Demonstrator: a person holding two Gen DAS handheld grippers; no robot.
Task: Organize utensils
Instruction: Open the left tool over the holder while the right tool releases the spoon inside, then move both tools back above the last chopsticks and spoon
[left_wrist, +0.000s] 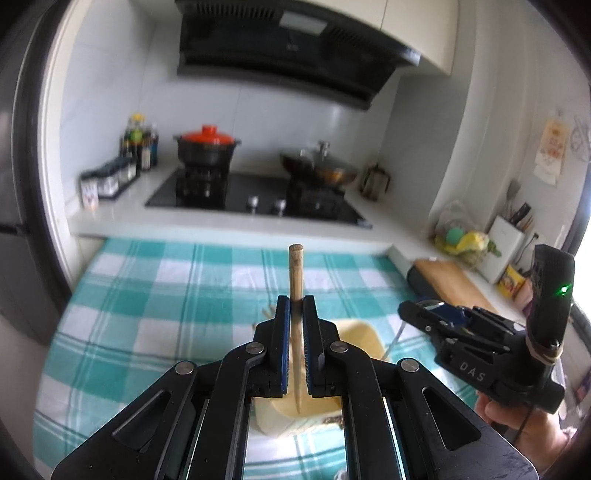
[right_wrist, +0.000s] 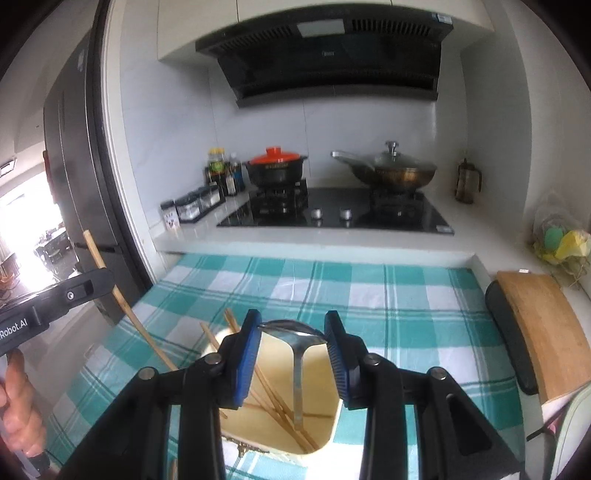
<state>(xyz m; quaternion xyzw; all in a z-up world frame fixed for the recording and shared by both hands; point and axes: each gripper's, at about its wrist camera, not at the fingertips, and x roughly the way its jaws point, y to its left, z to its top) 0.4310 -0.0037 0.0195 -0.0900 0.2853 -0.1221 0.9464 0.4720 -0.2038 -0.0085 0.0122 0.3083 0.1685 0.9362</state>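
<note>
My left gripper (left_wrist: 295, 306) is shut on a wooden chopstick (left_wrist: 296, 273) that points up and forward above the cream utensil holder (left_wrist: 360, 334). In the right wrist view the same chopstick (right_wrist: 107, 280) slants up at the left, held by the left gripper's body. My right gripper (right_wrist: 291, 332) is open above the cream holder (right_wrist: 314, 424). A metal spoon (right_wrist: 295, 354) stands in the holder between the jaws, its bowl upward, apart from both pads. Several chopsticks (right_wrist: 266, 387) lean inside the holder. The right gripper (left_wrist: 424, 314) also shows at the right of the left wrist view.
The holder stands on a teal-and-white checked cloth (right_wrist: 369, 288). Behind it is a black stove (right_wrist: 332, 214) with a red-lidded pot (right_wrist: 275, 168) and a lidded wok (right_wrist: 391, 170). A wooden cutting board (right_wrist: 543, 332) lies at the right. A dark fridge (right_wrist: 81, 184) stands at the left.
</note>
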